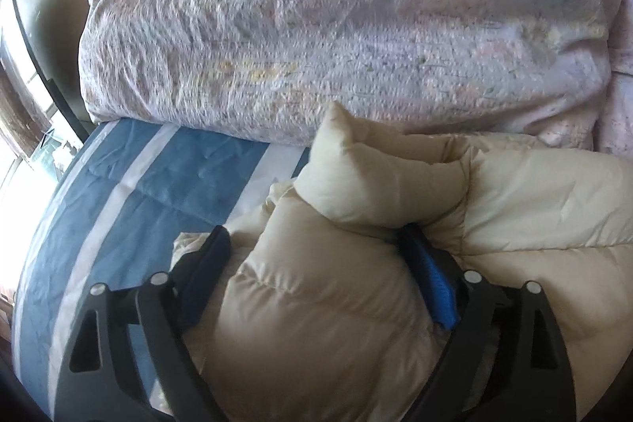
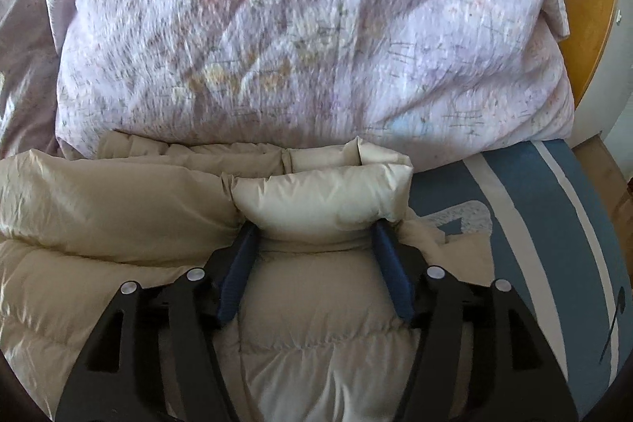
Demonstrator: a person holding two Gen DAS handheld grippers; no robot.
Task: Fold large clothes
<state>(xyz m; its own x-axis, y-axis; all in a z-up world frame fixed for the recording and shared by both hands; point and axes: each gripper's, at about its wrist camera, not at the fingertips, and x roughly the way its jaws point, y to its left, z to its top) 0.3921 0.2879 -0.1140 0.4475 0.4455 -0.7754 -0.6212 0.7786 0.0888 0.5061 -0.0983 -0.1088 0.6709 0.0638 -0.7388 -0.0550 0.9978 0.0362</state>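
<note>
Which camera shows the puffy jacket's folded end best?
The right wrist view: the jacket fills its lower half, with the folded end centred and sharp between the right gripper fingers. The left wrist view shows the jacket off to one side, partly shadowed.

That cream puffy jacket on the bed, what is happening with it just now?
A person is folding the cream puffy jacket on a bed with a blue and white striped sheet, using a handheld gripper in each hand. The left gripper and the right gripper each straddle a padded fold of the jacket. The left one's jaws stand wide; whether the right one's pads press the padding is unclear. A bundled pink floral quilt lies just behind the jacket.
</note>
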